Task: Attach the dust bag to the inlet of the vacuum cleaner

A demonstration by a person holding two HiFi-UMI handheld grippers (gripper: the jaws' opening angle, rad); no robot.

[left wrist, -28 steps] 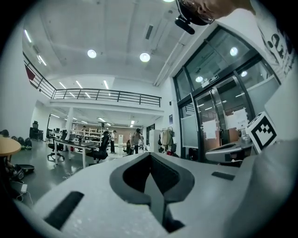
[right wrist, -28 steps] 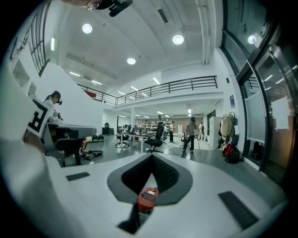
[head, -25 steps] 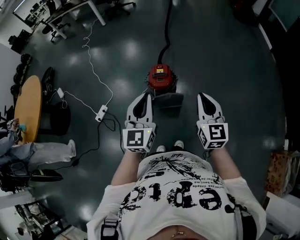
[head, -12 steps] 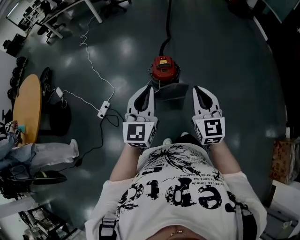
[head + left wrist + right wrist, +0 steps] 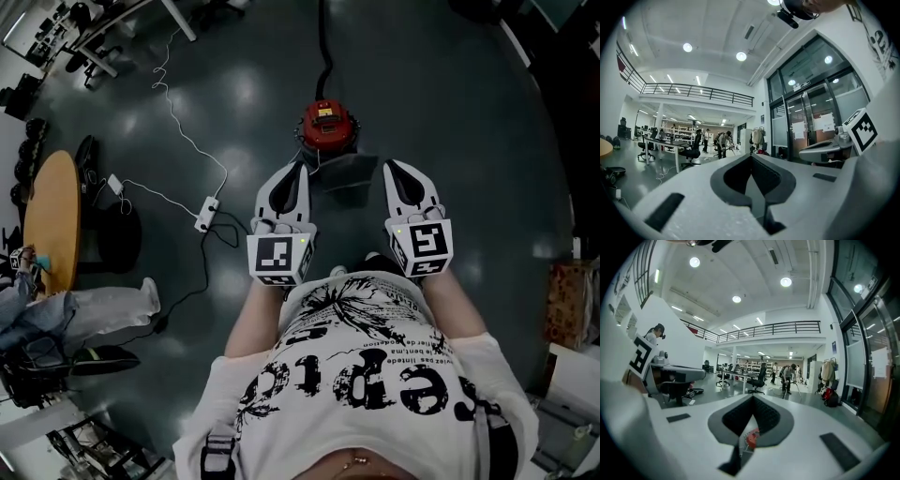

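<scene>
In the head view a red vacuum cleaner (image 5: 328,126) stands on the dark floor, and a flat grey dust bag (image 5: 345,173) lies just in front of it. My left gripper (image 5: 296,166) is held level above the floor, just left of the bag, shut and empty. At the bag's right my right gripper (image 5: 392,166) is shut and empty too. The left gripper view shows closed jaws (image 5: 751,156) against the office hall. Through the slit under the closed jaws (image 5: 752,397) in the right gripper view, a bit of the red vacuum (image 5: 752,438) shows.
A black hose (image 5: 323,56) runs away from the vacuum. A white cable leads to a power strip (image 5: 204,220) on the floor at the left. A round wooden table (image 5: 49,220) and a seated person's legs (image 5: 94,309) are far left, boxes (image 5: 565,314) far right.
Both grippers have moved forward, and their tips now flank the dust bag. The vacuum and bag sit closer to me in the head view. The jaws stayed shut.
</scene>
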